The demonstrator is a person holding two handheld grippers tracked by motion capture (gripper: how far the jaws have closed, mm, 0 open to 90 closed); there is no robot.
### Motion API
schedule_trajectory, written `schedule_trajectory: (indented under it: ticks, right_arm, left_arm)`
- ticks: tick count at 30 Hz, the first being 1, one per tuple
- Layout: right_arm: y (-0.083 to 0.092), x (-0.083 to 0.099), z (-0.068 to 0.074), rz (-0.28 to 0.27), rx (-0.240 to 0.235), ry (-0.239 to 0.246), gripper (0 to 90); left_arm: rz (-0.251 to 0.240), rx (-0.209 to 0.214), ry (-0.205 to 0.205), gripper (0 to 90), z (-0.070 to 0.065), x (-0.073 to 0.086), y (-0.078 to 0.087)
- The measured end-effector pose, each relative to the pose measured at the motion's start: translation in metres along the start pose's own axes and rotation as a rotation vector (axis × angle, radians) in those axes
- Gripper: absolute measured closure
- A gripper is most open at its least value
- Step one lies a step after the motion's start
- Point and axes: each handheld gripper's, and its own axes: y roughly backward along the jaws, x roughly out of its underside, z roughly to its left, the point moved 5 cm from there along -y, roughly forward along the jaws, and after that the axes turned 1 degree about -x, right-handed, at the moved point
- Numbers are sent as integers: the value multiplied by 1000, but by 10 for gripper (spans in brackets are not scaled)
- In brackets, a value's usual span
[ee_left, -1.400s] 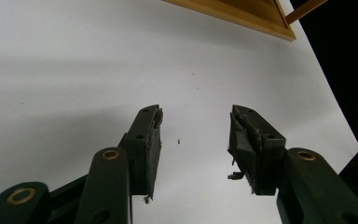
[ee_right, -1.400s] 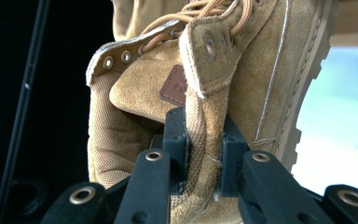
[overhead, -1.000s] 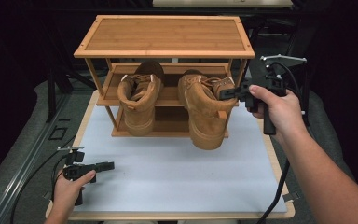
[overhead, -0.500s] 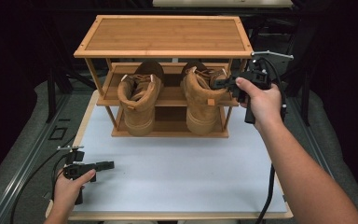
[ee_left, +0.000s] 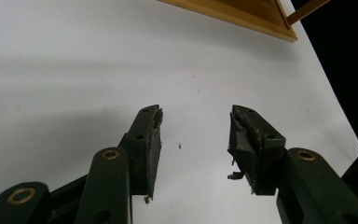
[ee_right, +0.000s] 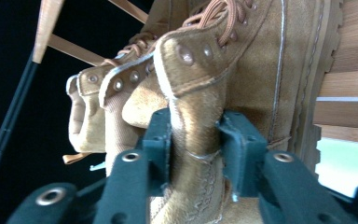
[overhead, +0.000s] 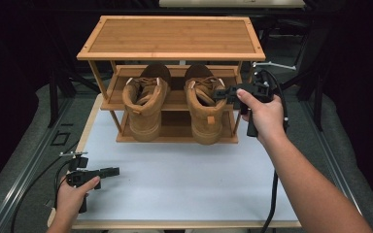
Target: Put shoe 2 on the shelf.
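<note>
**Standing on the rack, the right boot sits between parted jaws**

Standing on the middle shelf of the wooden shoe rack [overhead: 170, 36], two tan boots are seen side by side, toes pointing toward the far side and heels overhanging the near edge. The right boot [overhead: 204, 114] is flanked at its collar by the right tool [overhead: 223, 93], which is held in the right hand [overhead: 264, 114] at the rack's right end. In the right gripper view the boot's suede collar [ee_right: 193, 121] is seen between the two black jaws, which have just been opening; the pads appear to stand just off the suede or barely brush it, though this cannot be told for sure at such close range. The left boot [overhead: 145, 104] is set just beside its partner, untouched.

Near the left front corner of the white surface [overhead: 184, 174], the left tool [overhead: 110, 171] is held low in the left hand [overhead: 73, 196], pointing right. Its jaws are seen spread apart with nothing between them, above bare white surface [ee_left: 74, 70].
</note>
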Motion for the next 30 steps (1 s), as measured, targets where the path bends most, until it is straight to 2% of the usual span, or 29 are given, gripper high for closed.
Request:
schedule_trajectory:
  ticks: [4, 8, 10, 14, 15, 18, 19, 21, 22, 23, 26, 28, 30]
  right_arm:
    - [3, -1, 1, 3, -15, -2, 577]
    - [9, -1, 4, -6, 1, 30, 568]
    - [16, -2, 5, -7, -33, 10, 562]
    - [30, -2, 4, -10, -37, 31, 605]
    - [33, -1, 2, -9, -41, 39, 619]
    - [42, 0, -3, -18, -42, 64, 638]
    - [44, 0, -6, -25, -36, 86, 658]
    - [44, 3, -13, -34, -4, 159, 663]
    - [41, 4, -17, -31, 13, 191, 660]
    - [38, 7, -22, -6, 22, 211, 659]
    - [27, 13, -35, 25, 44, 223, 701]
    - [18, 14, -45, 11, 70, 227, 768]
    - [14, 14, -50, -5, 81, 224, 869]
  left_arm:
    - [2, -2, -23, 532, -7, -3, 0]
    - [0, -12, -57, 534, -12, -10, -1]
    - [-3, -18, -75, 536, -16, -16, 0]
    - [-25, -21, -97, 548, -25, -30, 6]
    - [-38, -33, -109, 551, -27, -34, 8]
    - [-82, -70, -188, 561, -35, -50, 14]
    - [-92, -83, -213, 577, -39, -57, 16]
    - [-108, -102, -249, 675, -44, -67, 19]
    - [-109, -106, -262, 709, -46, -72, 20]
    - [-114, -102, -267, 742, -48, -78, 21]
    - [-123, -80, -274, 819, -57, -94, 22]
    - [-124, -82, -286, 869, -62, -102, 22]
    - [-129, -101, -303, 893, -66, -113, 20]
